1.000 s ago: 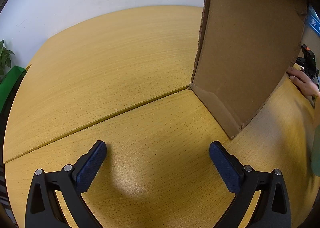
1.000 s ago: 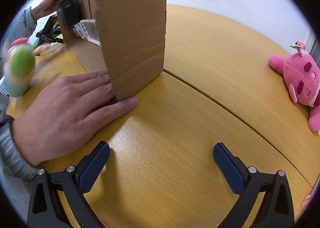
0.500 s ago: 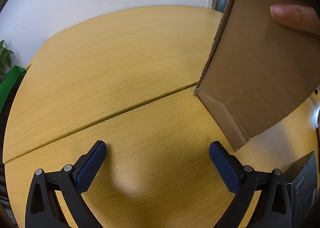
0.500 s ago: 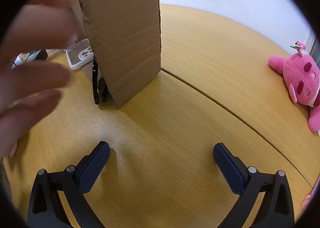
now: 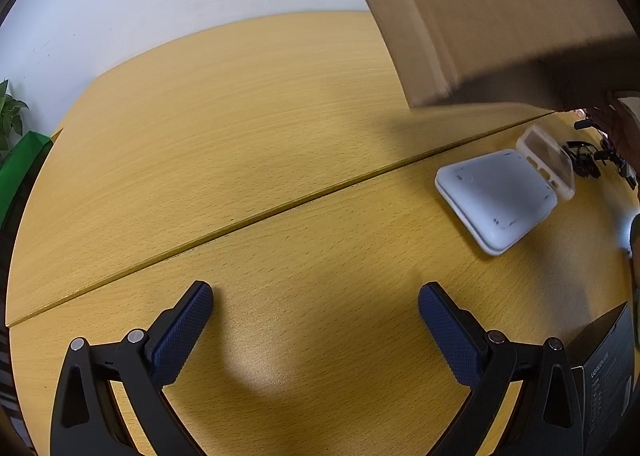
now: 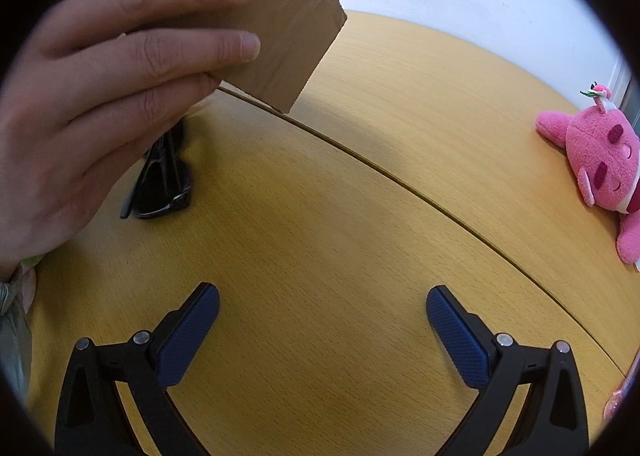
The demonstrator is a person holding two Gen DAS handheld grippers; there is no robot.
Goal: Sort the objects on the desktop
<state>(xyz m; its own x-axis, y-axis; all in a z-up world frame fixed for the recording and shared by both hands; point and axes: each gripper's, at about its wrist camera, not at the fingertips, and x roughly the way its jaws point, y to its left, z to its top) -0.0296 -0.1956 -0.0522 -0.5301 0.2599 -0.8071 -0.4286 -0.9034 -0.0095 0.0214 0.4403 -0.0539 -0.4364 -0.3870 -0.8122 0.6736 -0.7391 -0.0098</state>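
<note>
Brown cardboard box (lifted, tilted)

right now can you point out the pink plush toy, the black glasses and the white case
pink plush toy (image 6: pixel 600 164): right wrist view, on its face.
black glasses (image 6: pixel 164 188): right wrist view, on the folded frame below the hand.
white case (image 5: pixel 498 198): left wrist view, on the middle of its flat top.

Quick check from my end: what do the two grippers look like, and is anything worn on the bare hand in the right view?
Left gripper and right gripper match: black angular frames with silver rivets, each finger tipped by a dark blue textured pad. No cables show. The hand wears no glove or ring; a grey sleeve edge shows at the wrist.
</note>
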